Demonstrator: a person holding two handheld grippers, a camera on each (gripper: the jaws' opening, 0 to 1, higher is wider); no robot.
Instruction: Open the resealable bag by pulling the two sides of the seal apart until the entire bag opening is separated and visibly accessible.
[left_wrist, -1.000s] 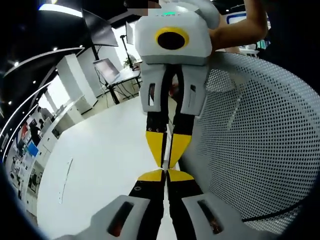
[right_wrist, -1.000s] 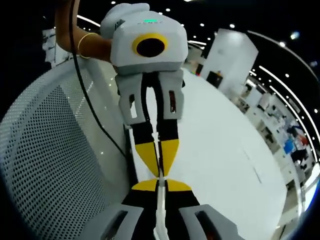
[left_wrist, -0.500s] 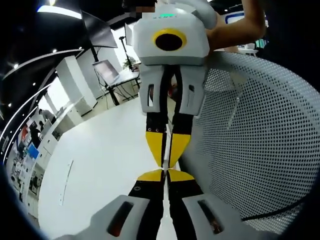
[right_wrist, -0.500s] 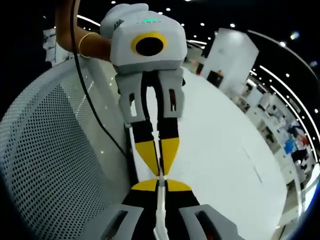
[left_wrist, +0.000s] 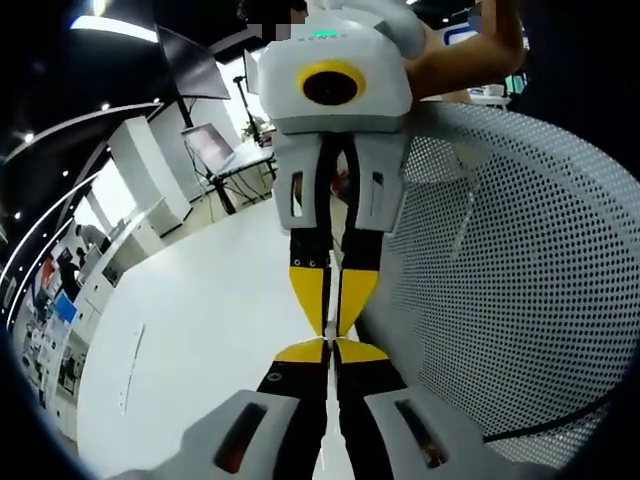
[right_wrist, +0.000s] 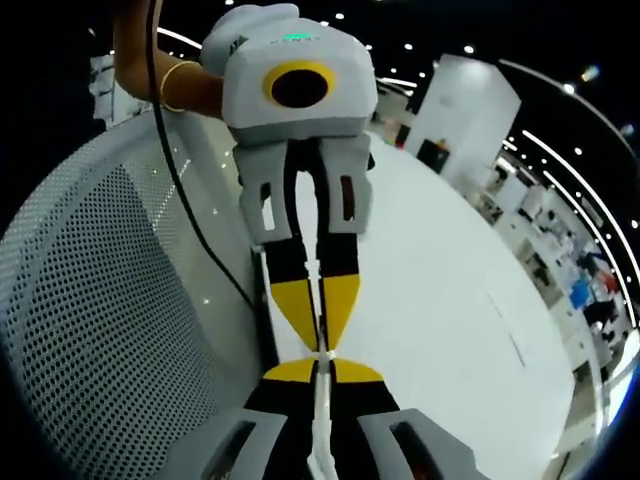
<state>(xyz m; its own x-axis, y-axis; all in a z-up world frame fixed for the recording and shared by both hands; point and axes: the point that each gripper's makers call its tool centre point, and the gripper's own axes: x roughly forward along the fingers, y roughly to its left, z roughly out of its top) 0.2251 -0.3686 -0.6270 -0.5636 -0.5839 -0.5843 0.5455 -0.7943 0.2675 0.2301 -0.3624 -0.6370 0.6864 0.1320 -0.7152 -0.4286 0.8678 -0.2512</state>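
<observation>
Left hand-held gripper and right hand-held gripper meet tip to tip, jaws closed on the bag's seal, above my white tabletop beside a perforated chair.

Glossy white table, perforated white bag

I counted two grey-and-white handheld grippers with yellow-tipped black jaws, my left gripper and my right gripper, meeting tip to tip. There was one translucent resealable plastic bag pinched between them, and one white perforated mesh panel beside them. I also saw one white glossy table and one black cable.
</observation>
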